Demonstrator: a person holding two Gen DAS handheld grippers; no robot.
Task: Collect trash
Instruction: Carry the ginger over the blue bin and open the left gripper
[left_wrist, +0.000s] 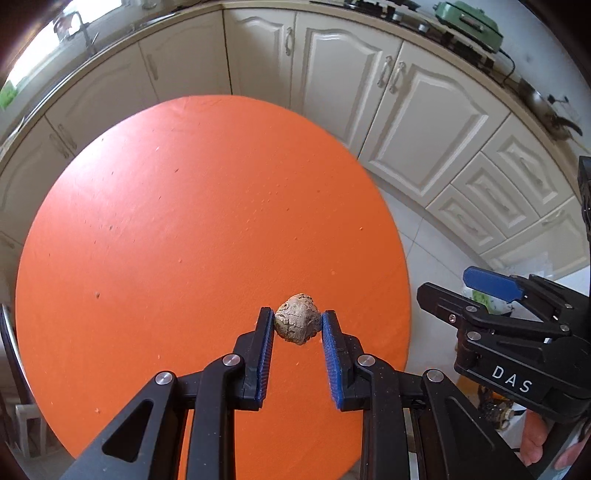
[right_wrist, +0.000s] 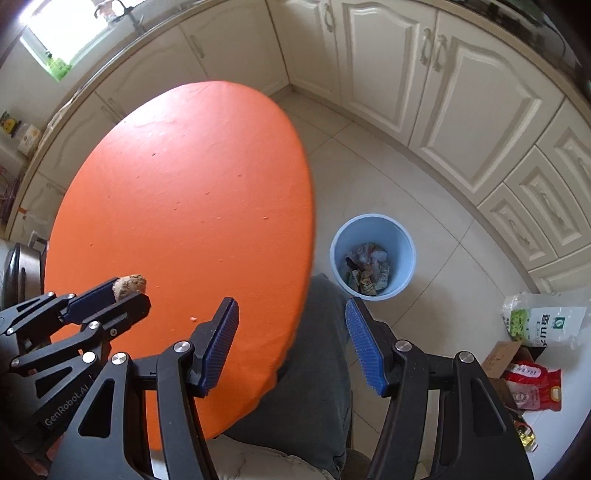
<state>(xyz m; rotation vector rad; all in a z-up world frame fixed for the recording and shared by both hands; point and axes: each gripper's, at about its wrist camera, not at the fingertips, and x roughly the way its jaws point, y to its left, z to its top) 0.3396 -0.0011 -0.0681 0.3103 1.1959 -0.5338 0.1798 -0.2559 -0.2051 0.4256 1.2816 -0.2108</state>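
Trash lump (left_wrist: 297, 324), brownish and crumpled, sits clenched between our left claw (left_wrist: 297, 326) pads, above the orange counter (left_wrist: 184, 221) near its 5 o'clock edge. It is roundish, so we read no clear long axis or pointing direction. Right claw (right_wrist: 291, 343) hangs released, nothing between its pads, over the counter's edge. Blue bin (right_wrist: 373, 225) stands on the floor at about 1 o'clock from the right claw; we judge the lump must travel rightward to it.
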